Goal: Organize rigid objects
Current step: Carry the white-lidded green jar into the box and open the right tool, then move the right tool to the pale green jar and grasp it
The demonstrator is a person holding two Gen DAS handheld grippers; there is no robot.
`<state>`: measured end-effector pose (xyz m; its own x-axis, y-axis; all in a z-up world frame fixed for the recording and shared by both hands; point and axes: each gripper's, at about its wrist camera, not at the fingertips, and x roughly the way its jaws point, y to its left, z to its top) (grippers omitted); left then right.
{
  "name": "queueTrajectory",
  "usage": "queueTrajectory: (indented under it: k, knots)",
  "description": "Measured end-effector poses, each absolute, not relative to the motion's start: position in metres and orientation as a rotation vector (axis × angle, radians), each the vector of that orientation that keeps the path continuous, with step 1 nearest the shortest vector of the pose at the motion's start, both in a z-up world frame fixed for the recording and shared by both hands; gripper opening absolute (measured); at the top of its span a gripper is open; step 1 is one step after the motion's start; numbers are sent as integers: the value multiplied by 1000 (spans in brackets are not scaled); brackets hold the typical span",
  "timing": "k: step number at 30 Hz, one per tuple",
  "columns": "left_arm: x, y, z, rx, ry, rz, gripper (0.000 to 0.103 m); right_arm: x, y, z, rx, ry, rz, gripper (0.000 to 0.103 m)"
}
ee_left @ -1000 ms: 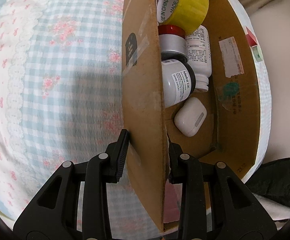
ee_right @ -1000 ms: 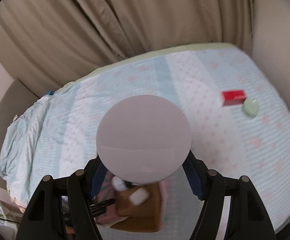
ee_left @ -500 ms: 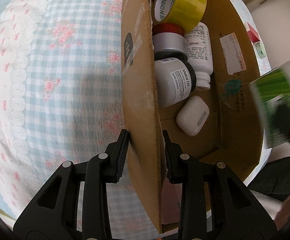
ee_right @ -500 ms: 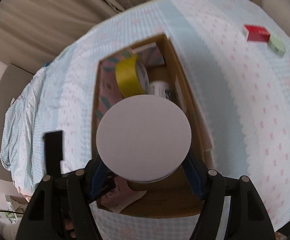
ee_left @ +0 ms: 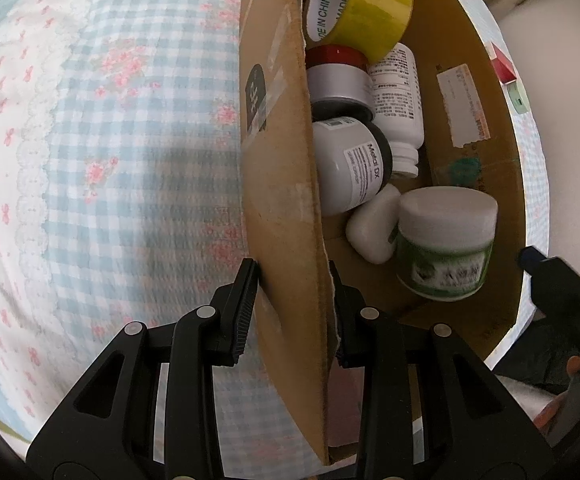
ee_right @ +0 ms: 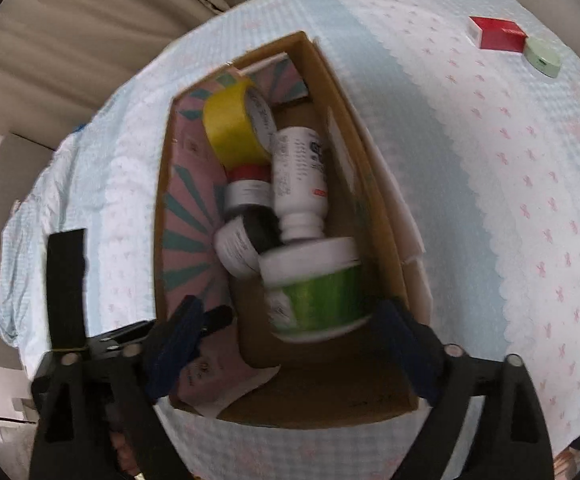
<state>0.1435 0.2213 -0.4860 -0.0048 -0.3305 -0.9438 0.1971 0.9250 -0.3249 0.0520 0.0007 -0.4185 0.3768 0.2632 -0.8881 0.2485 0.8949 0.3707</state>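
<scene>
Left gripper (ee_left: 291, 312) clamped on near side wall of cardboard box (ee_left: 278, 184), one pad outside, one inside; box sits on blue gingham bedspread (ee_left: 110, 160) w/ pink flowers.

Right gripper (ee_right: 290, 340) over box's near end, jaws just been opening, now wide apart; green-label jar w/ white lid (ee_right: 313, 288) between them, blurred, pads not pressing it. In left wrist view same jar (ee_left: 445, 240) inside box, tilted, leaning against white earbud case (ee_left: 371, 228); can't tell if resting on box floor.

Other contents: yellow tape roll (ee_left: 363, 8) at far end, red-capped silver can (ee_left: 337, 76) below it, white pill bottle (ee_left: 397, 108) lying alongside, black-lidded white jar (ee_left: 349, 164) next to earbud case. Pink/teal patterned packet (ee_right: 194, 224) along box's left wall in right wrist view.

Outside box, well apart on bedspread: red box (ee_right: 497, 32) touching pale green round case (ee_right: 543, 56). Beige curtain (ee_right: 90, 20) behind bed.
</scene>
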Motion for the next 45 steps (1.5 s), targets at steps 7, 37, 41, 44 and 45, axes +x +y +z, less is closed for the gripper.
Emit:
queueTrajectory:
  k: [7,37,41,44,45]
  knots:
    - [149,228,-486,-124,1530,-421,28,57,6,-407,427,1155,-13,103]
    - [143,240,-487,-184,1498,-395,28,51,-137,-247,240,881,-187,103]
    - [139,246,-487,-200,1485,-395,28,59,-188,-248,183,845,-257,103]
    - [137,249,-488,-209,1479,-402,28,72,-226,-263,159,834,-292,103]
    - [137,249,-487,-205,1477,-403,28,77,-239,-271,169,833,-292,103]
